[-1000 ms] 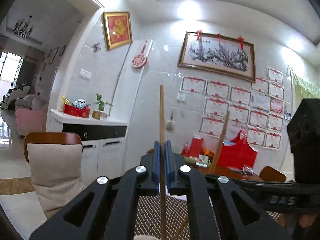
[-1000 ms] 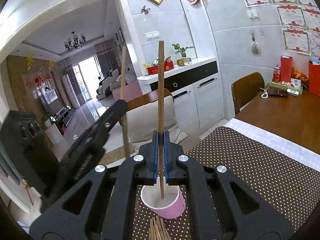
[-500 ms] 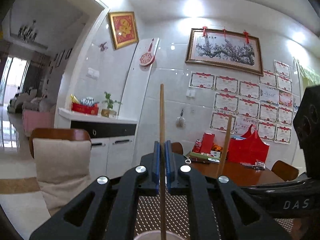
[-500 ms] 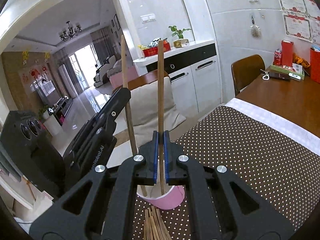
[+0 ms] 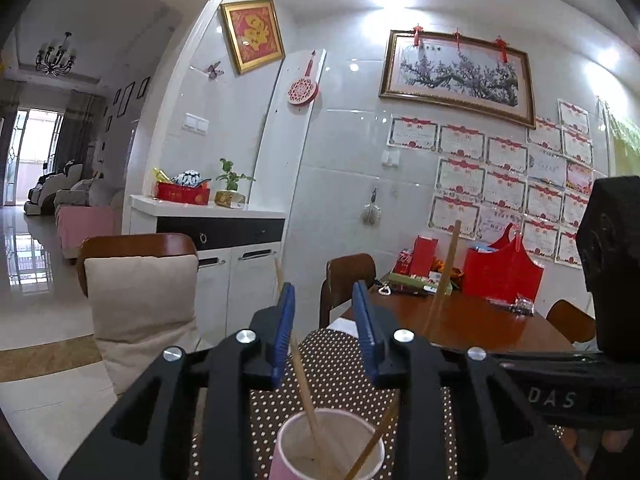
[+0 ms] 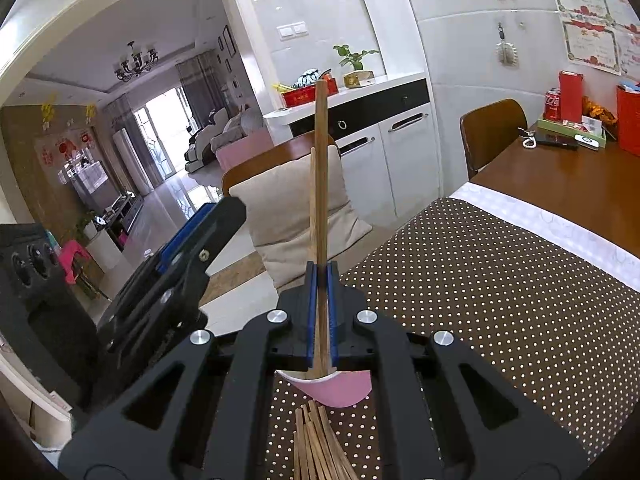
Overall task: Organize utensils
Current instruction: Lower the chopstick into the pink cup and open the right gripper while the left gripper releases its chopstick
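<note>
A pink paper cup (image 5: pixel 328 446) stands on the dotted brown placemat (image 5: pixel 336 368), just below my left gripper (image 5: pixel 323 300). The left gripper is open, and a wooden chopstick (image 5: pixel 302 376) leans loose in the cup between its fingers. My right gripper (image 6: pixel 321 276) is shut on a second wooden chopstick (image 6: pixel 321 168), held upright with its lower end in the cup (image 6: pixel 340 390). That chopstick shows in the left wrist view (image 5: pixel 442 280) too. A bundle of several chopsticks (image 6: pixel 316 444) lies on the placemat (image 6: pixel 480 280) in front of the cup. The left gripper (image 6: pixel 188 248) shows at the left of the right wrist view.
The wooden table (image 6: pixel 568 176) carries red boxes, a can and a phone at its far end. A chair with a beige cushion (image 5: pixel 140 296) stands to the left. A white cabinet (image 5: pixel 224 248) lines the wall. Another chair (image 6: pixel 492 128) is at the table's end.
My left gripper has opened and let go of its chopstick, which now leans in the cup. Both grippers have come lower over the cup. The right gripper stays shut on its chopstick.
</note>
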Available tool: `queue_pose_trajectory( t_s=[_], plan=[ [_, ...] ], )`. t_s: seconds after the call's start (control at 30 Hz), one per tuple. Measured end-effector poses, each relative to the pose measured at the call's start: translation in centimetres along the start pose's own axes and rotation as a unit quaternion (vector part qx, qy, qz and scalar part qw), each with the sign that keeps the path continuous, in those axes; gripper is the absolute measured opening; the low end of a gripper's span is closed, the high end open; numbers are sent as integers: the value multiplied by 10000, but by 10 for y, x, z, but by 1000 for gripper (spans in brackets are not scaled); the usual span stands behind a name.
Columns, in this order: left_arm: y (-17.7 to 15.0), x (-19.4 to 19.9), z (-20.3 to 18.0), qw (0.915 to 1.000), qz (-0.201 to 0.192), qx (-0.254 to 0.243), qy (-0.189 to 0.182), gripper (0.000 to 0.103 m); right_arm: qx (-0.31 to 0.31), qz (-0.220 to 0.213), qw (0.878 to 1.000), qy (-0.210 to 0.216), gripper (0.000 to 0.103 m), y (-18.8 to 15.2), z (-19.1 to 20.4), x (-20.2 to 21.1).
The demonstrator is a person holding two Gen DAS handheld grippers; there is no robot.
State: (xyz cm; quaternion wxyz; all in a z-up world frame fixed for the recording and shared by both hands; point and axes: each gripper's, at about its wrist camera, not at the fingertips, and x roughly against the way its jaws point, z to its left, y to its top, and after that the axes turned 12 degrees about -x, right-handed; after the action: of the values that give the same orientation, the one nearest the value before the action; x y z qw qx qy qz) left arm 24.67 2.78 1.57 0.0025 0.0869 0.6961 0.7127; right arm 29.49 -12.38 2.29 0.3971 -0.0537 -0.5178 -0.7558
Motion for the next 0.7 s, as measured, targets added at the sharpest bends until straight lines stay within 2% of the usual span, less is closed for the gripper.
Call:
queue_pose_trajectory(
  t_s=[0.23, 0.3, 0.37, 0.4, 0.57, 0.7],
  plan=[
    [-1, 21, -1, 9999, 124, -56, -27, 41, -19, -60, 10000, -74, 7, -7, 5, 4],
    [-1, 29, 0, 9998, 183, -43, -20, 44, -28, -76, 9999, -107, 17, -8, 4, 7],
    [0, 38, 3, 9997, 219, 71, -12, 45, -43, -177, 9996, -220, 41, -10, 4, 13],
    [0, 42, 5, 9996, 238, 122, -39, 47, -45, -242, 9993, -264, 45, -11, 3, 17],
    [-3, 63, 10, 9986, 479, 209, 66, 48, -96, -343, 9989, -317, 46, -20, -1, 37],
    [-16, 73, 9, 9934, 1109, 256, -115, 49, -64, -243, 9985, -485, 46, -35, -9, 51]
  ],
)
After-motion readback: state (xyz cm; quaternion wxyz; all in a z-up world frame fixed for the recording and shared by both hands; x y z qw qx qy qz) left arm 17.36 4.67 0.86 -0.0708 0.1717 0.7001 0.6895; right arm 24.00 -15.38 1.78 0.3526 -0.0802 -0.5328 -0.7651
